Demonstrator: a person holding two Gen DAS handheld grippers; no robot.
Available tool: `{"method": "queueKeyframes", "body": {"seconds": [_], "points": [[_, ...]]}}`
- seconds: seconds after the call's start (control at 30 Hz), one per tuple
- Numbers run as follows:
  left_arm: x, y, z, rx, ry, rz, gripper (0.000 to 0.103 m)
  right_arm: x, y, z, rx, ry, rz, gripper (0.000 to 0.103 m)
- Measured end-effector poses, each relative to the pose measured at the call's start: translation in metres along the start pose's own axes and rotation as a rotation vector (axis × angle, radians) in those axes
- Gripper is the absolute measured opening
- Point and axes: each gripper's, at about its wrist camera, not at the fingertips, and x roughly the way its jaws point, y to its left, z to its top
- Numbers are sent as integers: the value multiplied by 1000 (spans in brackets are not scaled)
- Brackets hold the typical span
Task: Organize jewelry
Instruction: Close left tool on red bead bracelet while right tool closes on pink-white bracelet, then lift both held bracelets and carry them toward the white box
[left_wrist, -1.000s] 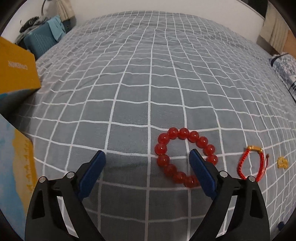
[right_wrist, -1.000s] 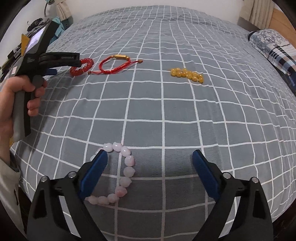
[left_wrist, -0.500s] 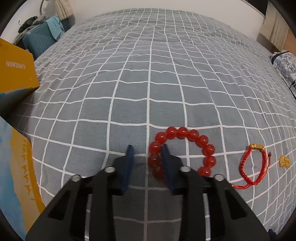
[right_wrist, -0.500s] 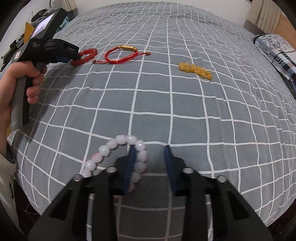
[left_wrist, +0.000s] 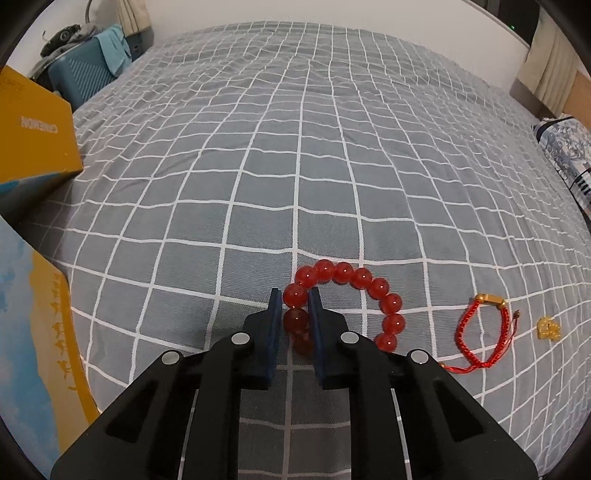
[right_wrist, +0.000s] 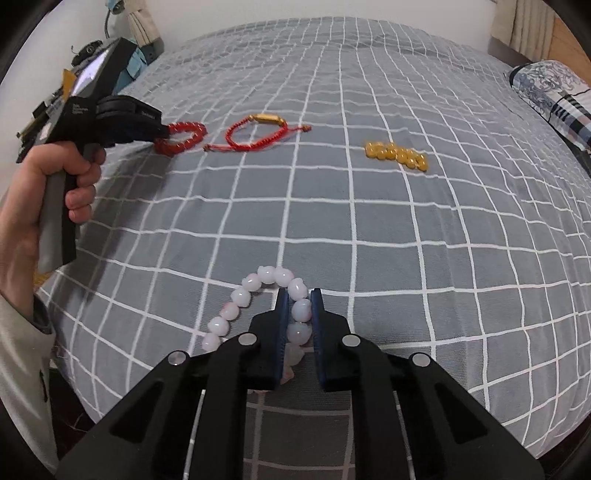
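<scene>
A red bead bracelet (left_wrist: 343, 273) lies on the grey checked bedspread (left_wrist: 295, 166). My left gripper (left_wrist: 294, 295) has its jaws closing on the bracelet's left side, with beads pinched between the blue pads. In the right wrist view a pale pink bead bracelet (right_wrist: 240, 295) lies near the bed's front edge, and my right gripper (right_wrist: 299, 293) is shut on its right side. That view also shows the left gripper (right_wrist: 162, 129), held by a hand (right_wrist: 55, 177), at the red bead bracelet (right_wrist: 188, 134).
A red cord bracelet (left_wrist: 480, 332) with a gold tube and a yellow bead strand (right_wrist: 397, 155) lie further right. An orange box (left_wrist: 33, 136) and a blue-and-yellow box (left_wrist: 29, 332) stand at the left edge. A patterned pillow (left_wrist: 569, 155) lies far right.
Both grippers went from wide open to closed. The left one shifted onto the red bracelet's left side and the right one onto the pink bracelet's right side.
</scene>
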Motion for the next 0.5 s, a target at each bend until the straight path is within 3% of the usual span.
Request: {"method": "queueKeyframes", "body": {"seconds": [0.5], "points": [[-33,-1,-14,-4,-14,-55,13,-14,7,0,2,-49,17,11]]}}
